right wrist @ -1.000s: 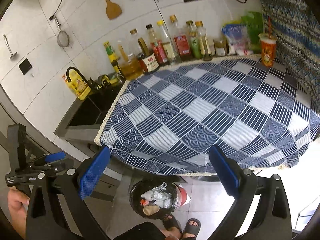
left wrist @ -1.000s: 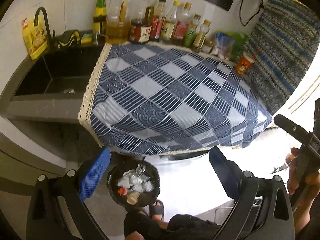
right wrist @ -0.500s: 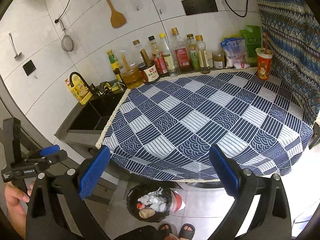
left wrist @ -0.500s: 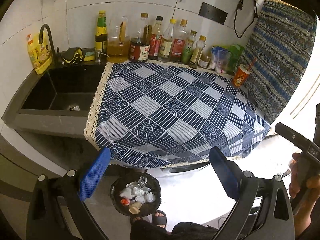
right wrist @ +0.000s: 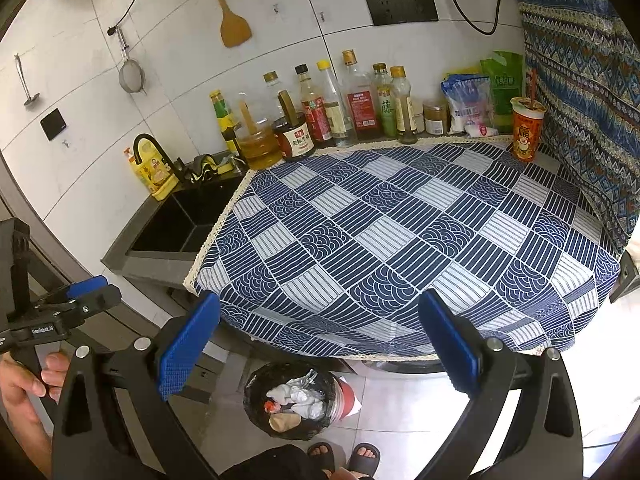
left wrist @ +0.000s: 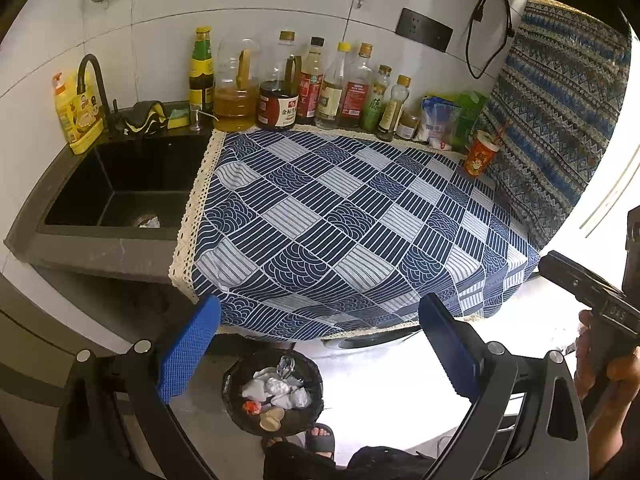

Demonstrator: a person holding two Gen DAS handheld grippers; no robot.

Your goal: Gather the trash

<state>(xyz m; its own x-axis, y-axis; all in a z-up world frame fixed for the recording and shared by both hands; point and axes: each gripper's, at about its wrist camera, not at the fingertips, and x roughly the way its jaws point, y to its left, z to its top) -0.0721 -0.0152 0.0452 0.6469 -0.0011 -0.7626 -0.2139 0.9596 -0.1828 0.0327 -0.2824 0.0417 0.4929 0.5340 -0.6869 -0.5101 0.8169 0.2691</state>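
Trash (left wrist: 276, 394) sits in the black-lined bin (left wrist: 308, 376) on the floor below the counter's front edge; both grippers hang empty above it.

Left gripper (left wrist: 318, 354) and right gripper (right wrist: 318, 354) have jaws spread wide, grasping nothing. The blue patterned cloth (right wrist: 400, 240) looks bare, so collection seems nearly done; the one candidate left is the orange cup (right wrist: 527, 130) at the counter's far right corner, if it counts as trash. Reaching it calls for a long stretch over the cloth, staying off the bottles (right wrist: 340, 108) along the back edge. The sink (left wrist: 120, 188) lies off the counter's left edge.
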